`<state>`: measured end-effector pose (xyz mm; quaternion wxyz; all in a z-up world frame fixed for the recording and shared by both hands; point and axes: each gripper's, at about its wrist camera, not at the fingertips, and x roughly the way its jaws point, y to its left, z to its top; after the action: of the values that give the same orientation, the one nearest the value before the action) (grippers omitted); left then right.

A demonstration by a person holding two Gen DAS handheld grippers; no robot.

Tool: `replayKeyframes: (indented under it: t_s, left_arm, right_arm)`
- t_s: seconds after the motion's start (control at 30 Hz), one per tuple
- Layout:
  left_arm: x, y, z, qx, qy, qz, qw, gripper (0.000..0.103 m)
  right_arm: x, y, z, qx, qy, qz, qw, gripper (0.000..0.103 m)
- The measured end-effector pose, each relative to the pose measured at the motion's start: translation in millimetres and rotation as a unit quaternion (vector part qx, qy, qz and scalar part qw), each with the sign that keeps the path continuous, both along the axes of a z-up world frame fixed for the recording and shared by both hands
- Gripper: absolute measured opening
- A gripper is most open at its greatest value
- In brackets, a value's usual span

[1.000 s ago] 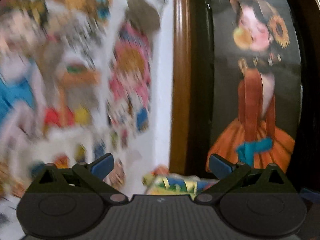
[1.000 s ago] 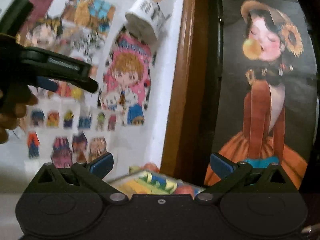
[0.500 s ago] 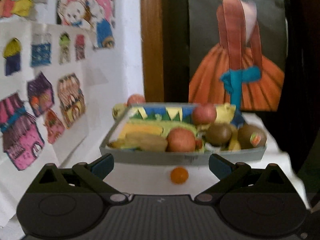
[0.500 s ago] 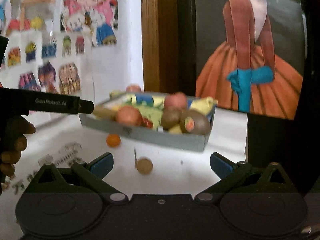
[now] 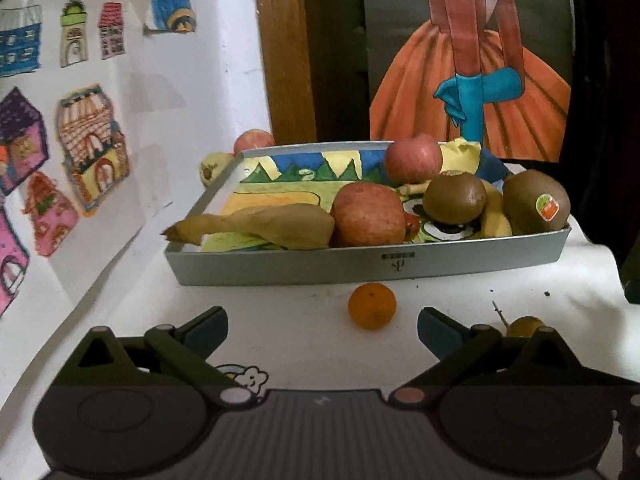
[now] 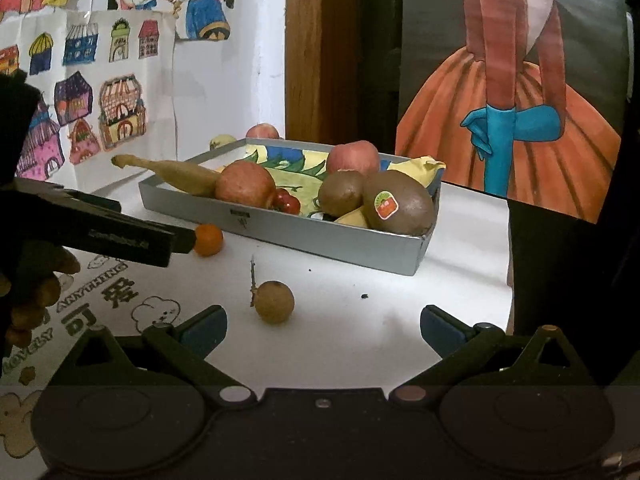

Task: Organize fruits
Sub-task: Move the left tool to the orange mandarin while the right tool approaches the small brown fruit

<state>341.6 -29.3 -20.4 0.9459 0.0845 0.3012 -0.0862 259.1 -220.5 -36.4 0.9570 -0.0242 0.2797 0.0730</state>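
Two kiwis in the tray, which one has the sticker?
The larger kiwi, at the tray's right end corner. The smaller kiwi beside it, nearer the apples, shows bare skin.

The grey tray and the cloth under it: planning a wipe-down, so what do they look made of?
The grey tray looks like matte painted metal or stiff card: thin, straight walls, crisp corner, no shine. The cloth looks like smooth printed fabric or vinyl; I cannot tell which.

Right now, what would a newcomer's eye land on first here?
The grey tray heaped with fruit at mid-table, a stickered kiwi in its near right corner. Then two strays on the white table in front of it: a small orange and a brown stemmed fruit. Behind, the big painting of an orange dress.
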Motion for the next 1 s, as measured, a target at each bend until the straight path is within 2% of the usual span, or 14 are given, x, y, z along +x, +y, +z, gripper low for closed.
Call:
replayKeyframes:
  t_s: [0.27,0.5,0.63,1.0]
  left_arm:
    - [18.5,-10.0,-6.4,0.001,0.016,-0.028,0.9995,0.103]
    - [29.1,-11.7,-9.5,-0.022,0.025,-0.037,0.9987,0.103]
    - [31.6,-8.9,-10.4,-0.041,0.031,-0.038,0.9979,0.101]
    - [26.8,-9.8,-12.4,-0.05,0.029,-0.063,0.9963,0.079]
  right_arm:
    - [18.2,2.3,-0.2,-0.003,0.018,0.033,0.999,0.102]
    - [26.1,4.1,0.0,0.006,0.034,0.07,0.997,0.101]
    - [29.9,5.5,0.9,0.011,0.038,0.085,0.996,0.094]
    - [39.9,6.4,-3.0,0.032,0.064,0.097,0.993,0.073]
